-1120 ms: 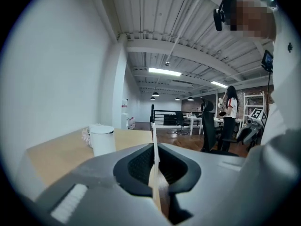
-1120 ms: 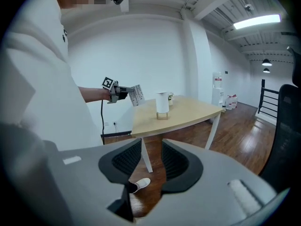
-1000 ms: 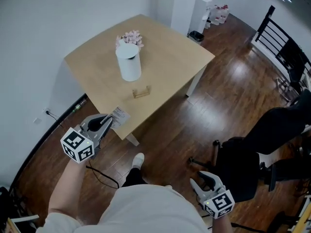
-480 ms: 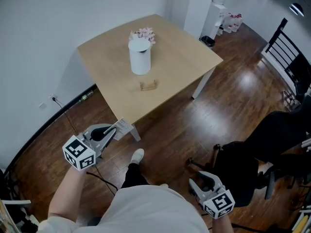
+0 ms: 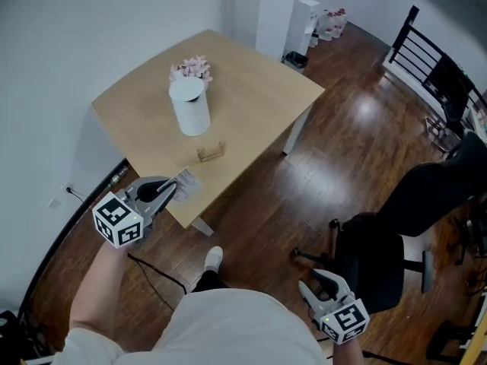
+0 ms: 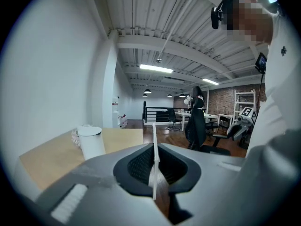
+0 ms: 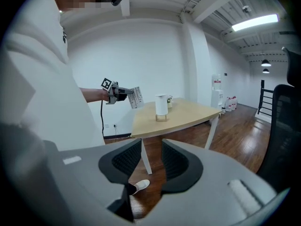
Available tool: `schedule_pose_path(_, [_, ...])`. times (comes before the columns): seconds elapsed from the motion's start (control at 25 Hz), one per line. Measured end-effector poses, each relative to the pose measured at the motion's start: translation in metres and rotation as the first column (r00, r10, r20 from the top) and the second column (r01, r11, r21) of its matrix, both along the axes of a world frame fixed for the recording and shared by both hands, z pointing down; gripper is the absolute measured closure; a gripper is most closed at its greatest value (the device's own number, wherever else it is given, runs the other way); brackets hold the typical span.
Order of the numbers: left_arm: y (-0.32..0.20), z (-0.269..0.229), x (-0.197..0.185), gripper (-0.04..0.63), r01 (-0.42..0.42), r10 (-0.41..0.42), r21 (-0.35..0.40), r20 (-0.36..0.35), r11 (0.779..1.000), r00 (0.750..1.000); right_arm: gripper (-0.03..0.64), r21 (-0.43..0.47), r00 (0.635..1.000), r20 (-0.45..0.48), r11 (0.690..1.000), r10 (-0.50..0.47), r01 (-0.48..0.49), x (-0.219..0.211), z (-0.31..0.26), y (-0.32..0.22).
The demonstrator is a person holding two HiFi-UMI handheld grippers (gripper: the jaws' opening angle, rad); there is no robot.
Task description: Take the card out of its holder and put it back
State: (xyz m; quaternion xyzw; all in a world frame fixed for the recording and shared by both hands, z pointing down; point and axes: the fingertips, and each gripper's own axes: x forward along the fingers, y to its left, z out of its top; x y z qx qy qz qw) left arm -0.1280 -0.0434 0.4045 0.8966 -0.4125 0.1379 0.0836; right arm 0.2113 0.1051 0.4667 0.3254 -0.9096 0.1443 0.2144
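My left gripper [image 5: 169, 189] is shut on the white printed card [image 5: 186, 182], which hangs over the near corner of the wooden table [image 5: 251, 90]. In the left gripper view the card [image 6: 154, 154] shows edge-on between the pads. The small wooden card holder [image 5: 211, 152] stands empty on the table, a little beyond the card and in front of a white cylinder [image 5: 190, 106]. My right gripper [image 5: 323, 282] hangs low by my right side, far from the table, open with nothing between its jaws. From there the left gripper [image 7: 114, 92], card [image 7: 135, 97] and holder [image 7: 161, 117] show.
Pink flowers [image 5: 191, 68] sit behind the white cylinder. A black office chair [image 5: 396, 242] stands to my right on the dark wood floor [image 5: 335, 158]. A black cable [image 5: 156, 268] runs down from the left gripper. My foot [image 5: 214, 258] is near the table leg.
The left gripper, still holding the card, drew back off the table's corner half a second ago and is over the corner again now. The right gripper has stayed put.
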Motion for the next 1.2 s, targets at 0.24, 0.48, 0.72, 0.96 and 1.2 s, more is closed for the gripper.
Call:
schedule_pose_path(0.24, [-0.083, 0.014, -0.020, 0.578, -0.083, 0.083, -0.001, 0.024, 0.997, 0.996, 0.479, -0.026, 0.994, -0.018, 0.994, 0.110, -0.110, -0.023, 0.002, -0.020])
schedule_pose_path(0.48, [-0.151, 0.038, -0.024, 0.578, -0.192, 0.193, -0.016, 0.054, 0.981, 0.980, 0.479, -0.033, 0.979, -0.039, 0.978, 0.202, -0.204, -0.046, 0.003, -0.036])
schedule_pose_path(0.72, [-0.199, 0.071, -0.028, 0.578, -0.264, 0.267, -0.065, 0.055, 0.962, 0.962, 0.479, -0.057, 0.965, -0.059, 0.964, 0.257, -0.261, -0.077, 0.006, -0.046])
schedule_pose_path(0.96, [-0.230, 0.100, -0.031, 0.578, -0.288, 0.292, -0.101, 0.029, 0.952, 0.956, 0.479, -0.090, 0.954, -0.093, 0.952, 0.285, -0.293, -0.100, 0.008, -0.051])
schedule_pose_path(1.2, [-0.245, 0.123, -0.034, 0.578, -0.300, 0.304, -0.129, 0.012, 0.945, 0.952, 0.479, -0.115, 0.944, -0.122, 0.941, 0.305, -0.319, -0.107, 0.011, -0.051])
